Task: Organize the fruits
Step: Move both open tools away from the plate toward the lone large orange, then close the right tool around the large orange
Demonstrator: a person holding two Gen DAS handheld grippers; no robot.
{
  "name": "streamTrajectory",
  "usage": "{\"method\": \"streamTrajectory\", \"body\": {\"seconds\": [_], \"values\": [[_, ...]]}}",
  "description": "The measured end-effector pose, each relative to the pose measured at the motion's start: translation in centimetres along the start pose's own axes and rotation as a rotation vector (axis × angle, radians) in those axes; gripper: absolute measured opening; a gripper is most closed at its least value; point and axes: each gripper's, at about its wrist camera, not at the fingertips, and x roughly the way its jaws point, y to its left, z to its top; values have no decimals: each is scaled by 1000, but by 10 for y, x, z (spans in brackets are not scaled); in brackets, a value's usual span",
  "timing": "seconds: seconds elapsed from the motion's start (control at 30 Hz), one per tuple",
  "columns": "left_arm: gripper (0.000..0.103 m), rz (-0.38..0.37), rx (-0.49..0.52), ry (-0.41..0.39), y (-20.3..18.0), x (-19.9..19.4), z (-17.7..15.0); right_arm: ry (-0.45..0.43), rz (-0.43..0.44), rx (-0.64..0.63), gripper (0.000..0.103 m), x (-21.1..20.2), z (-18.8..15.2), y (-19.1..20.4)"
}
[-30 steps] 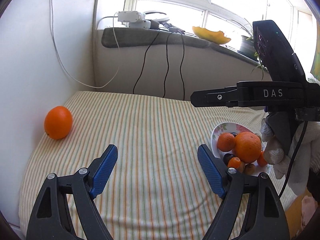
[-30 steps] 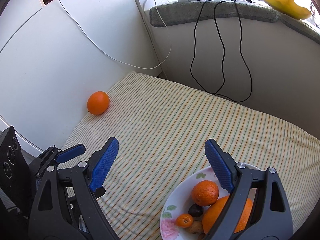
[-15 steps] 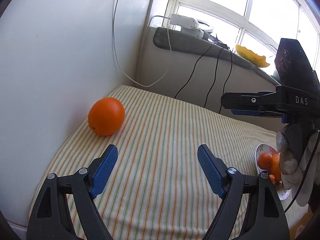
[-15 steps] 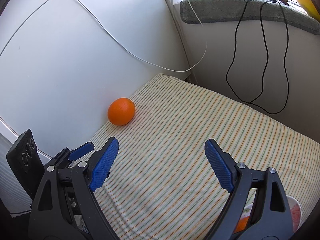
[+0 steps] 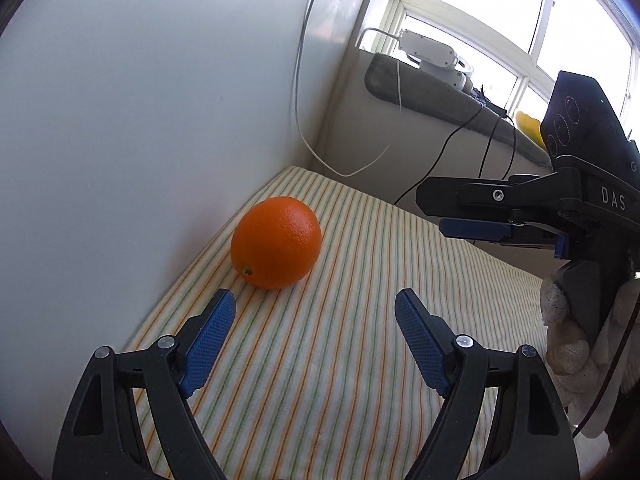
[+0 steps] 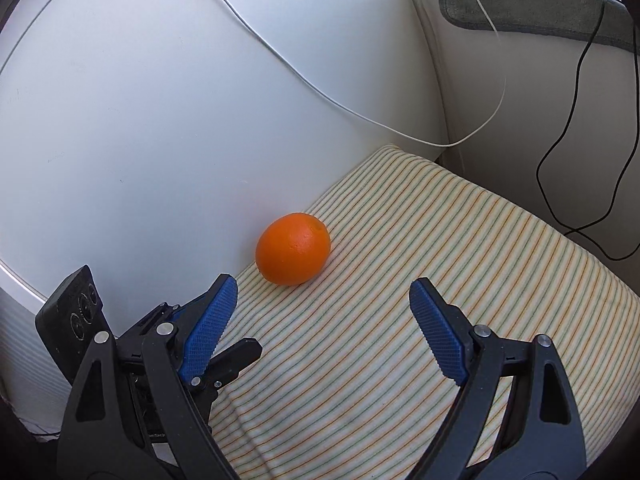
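Observation:
A single large orange (image 5: 276, 242) lies on the striped cloth (image 5: 360, 360) close against the white wall. My left gripper (image 5: 314, 304) is open and empty; the fruit sits just beyond its left blue fingertip. In the right wrist view the same orange (image 6: 294, 254) lies a little ahead of my right gripper (image 6: 323, 286), which is also open and empty. The right gripper (image 5: 436, 216) hovers to the right of the orange, held by a gloved hand (image 5: 568, 344). The left gripper (image 6: 224, 356) shows low at the left, partly hidden. No plate is in view.
The white wall (image 5: 140, 120) bounds the cloth on the left, with a white cable (image 6: 320, 96) hanging across it. Black cables (image 6: 568, 140) drop from a grey-padded sill (image 5: 432, 96) holding a white power strip (image 5: 432, 52). Striped cloth stretches right of the orange.
Both grippers swung left and closer to the orange, which now looks much larger. The plate of fruit has slid out of both views. Both jaws stand as wide as before.

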Motion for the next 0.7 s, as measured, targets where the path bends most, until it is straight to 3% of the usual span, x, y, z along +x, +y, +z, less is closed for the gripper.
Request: {"method": "streamTrajectory", "body": {"seconds": [0.7], "values": [[80,53,-28,25,9,37,8,81,175,97,87,97,26,-14]]}}
